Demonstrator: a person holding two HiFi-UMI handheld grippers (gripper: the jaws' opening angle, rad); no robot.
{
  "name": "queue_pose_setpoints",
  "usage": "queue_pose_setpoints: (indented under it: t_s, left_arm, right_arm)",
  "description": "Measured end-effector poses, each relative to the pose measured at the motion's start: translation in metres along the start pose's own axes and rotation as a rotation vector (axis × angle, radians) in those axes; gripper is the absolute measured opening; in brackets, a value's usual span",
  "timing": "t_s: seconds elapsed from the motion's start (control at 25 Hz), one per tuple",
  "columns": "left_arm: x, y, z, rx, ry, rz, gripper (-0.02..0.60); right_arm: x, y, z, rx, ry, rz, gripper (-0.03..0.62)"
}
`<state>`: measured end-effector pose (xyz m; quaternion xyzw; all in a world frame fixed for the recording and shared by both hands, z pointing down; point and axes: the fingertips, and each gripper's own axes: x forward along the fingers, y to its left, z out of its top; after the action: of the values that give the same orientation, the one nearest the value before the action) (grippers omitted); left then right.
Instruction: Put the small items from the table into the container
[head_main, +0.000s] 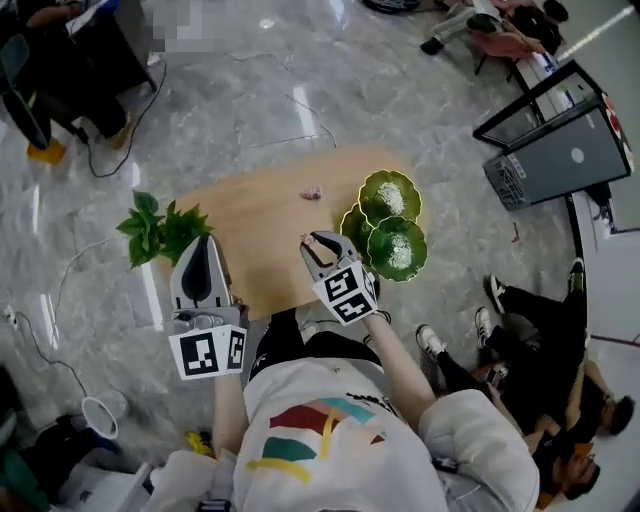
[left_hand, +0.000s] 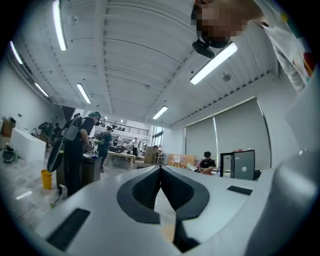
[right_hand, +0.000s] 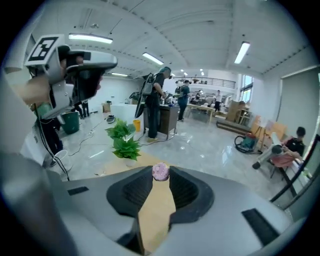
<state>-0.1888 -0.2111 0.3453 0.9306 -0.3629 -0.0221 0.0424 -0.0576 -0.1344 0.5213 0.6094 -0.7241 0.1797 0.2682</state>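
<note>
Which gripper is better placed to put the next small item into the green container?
Right. The right gripper is shut on a pink item and sits beside the green container. The left gripper is shut, empty, near the plant.

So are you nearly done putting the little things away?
Not yet. Pale patches show inside the green container, but I cannot tell whether they are items. In hand: the right gripper is shut on a small pink item. Left to do: a second pink item lies on the table, and the left gripper is shut, empty.
</note>
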Motion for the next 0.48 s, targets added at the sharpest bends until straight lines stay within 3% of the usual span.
queue_pose_setpoints:
  t_s: [0.24,0.48]
  left_arm:
    - [0.034,-0.112,0.045,0.065,-0.073,-0.287,0.008]
    - [0.049,-0.203,0.063,0.036,-0.115,-0.506,0.008]
  right_arm:
    - [-0.148,-0.048,-0.047,0.141,-0.059,-0.278,0.11]
    - [-0.251,-0.057,-0.095,0.242,-0.028,-0.527,0.11]
